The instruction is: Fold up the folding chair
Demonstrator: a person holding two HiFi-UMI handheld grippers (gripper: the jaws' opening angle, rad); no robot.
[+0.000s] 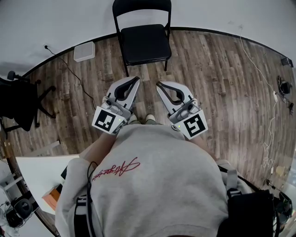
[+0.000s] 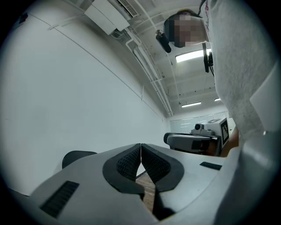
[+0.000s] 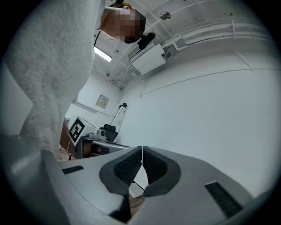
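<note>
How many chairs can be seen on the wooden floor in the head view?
2. The black folding chair stands unfolded by the wall, at the top centre. A black office chair is at the left edge, partly cut off. Others may be hidden outside the view.

The folding chair (image 1: 142, 42) loses the top of its backrest to the upper edge of the head view, and in the left gripper view only a dark rounded part of the folding chair (image 2: 77, 156) shows behind the left gripper (image 2: 141, 147). The person's grey sweatshirt (image 1: 152, 180) hides both hands and all but the toes of the 2 shoes (image 1: 141, 119). At the floor's left edge a black office chair (image 1: 21, 104) is cut off, and the items among the cables (image 1: 283, 88) at its right edge are too small to tell.
</note>
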